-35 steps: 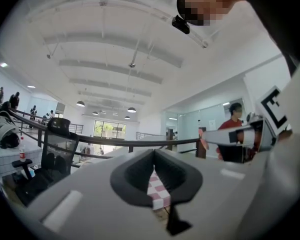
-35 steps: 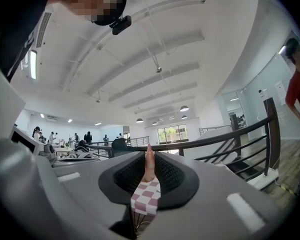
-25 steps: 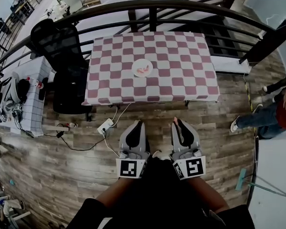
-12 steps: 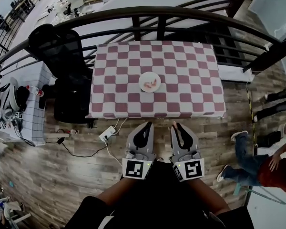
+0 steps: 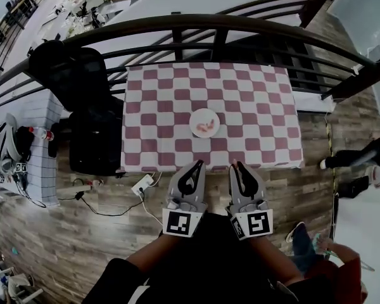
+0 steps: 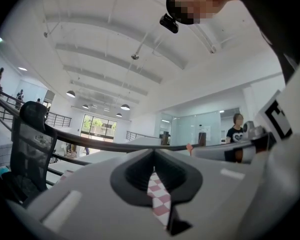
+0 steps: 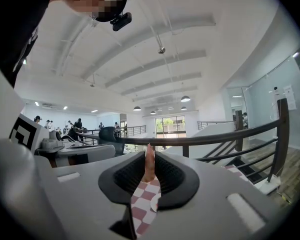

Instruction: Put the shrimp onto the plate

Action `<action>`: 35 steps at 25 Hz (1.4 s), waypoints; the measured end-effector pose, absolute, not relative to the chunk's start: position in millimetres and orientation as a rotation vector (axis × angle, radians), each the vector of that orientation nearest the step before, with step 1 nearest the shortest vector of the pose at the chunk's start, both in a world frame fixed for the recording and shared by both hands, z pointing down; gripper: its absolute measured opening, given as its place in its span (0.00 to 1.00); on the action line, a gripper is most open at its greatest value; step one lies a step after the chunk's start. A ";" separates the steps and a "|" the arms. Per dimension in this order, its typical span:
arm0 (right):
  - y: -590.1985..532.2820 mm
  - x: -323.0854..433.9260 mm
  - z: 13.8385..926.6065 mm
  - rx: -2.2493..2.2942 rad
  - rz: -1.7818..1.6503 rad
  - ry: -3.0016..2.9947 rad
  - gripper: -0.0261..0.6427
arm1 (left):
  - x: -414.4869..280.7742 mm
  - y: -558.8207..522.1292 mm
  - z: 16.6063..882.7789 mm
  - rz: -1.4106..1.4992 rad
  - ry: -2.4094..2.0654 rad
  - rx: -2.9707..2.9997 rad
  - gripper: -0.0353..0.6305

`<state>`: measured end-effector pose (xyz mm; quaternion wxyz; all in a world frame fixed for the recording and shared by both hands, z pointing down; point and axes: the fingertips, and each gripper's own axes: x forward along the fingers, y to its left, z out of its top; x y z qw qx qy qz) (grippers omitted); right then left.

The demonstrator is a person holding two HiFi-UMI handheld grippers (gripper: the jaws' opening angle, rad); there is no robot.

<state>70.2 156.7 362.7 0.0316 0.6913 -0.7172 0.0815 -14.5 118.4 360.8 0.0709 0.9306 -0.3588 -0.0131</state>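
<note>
A white plate (image 5: 194, 124) sits near the front middle of the checkered table (image 5: 247, 94), with pink shrimp (image 5: 207, 126) lying on it. Both grippers are held low in front of the person, short of the table's near edge. My right gripper (image 5: 235, 165) is shut on a pink-orange shrimp (image 7: 149, 163), which stands up between its pads; its tip also shows in the left gripper view (image 6: 189, 147). My left gripper (image 5: 198, 164) is shut with nothing in it, and only a thin strip of tablecloth shows between its jaws (image 6: 152, 171).
A dark curved railing (image 5: 202, 23) runs behind the table. A black office chair (image 5: 82, 100) stands at the table's left, with a cluttered side table (image 5: 31, 151) beyond it. A power strip and cables (image 5: 142, 183) lie on the wood floor. People stand at the right (image 5: 358, 160).
The table and plate have drawn closer and lower in the head view. Both grippers keep their pose, the right still on the shrimp. People at the right have shifted.
</note>
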 end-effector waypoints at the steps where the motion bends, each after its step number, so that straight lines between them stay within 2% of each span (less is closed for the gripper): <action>1: 148.4 67.8 363.2 2.130 0.250 -2.208 0.13 | -17.7 110.6 362.5 -0.033 -1.076 2.797 0.06; 17: 42.5 26.5 377.7 2.096 0.260 -2.228 0.13 | -72.3 1.6 379.4 -0.051 -1.138 2.751 0.06; 35: 16.5 -11.4 391.3 1.988 0.265 -2.249 0.13 | -111.4 -19.5 402.6 -0.055 -1.196 2.683 0.06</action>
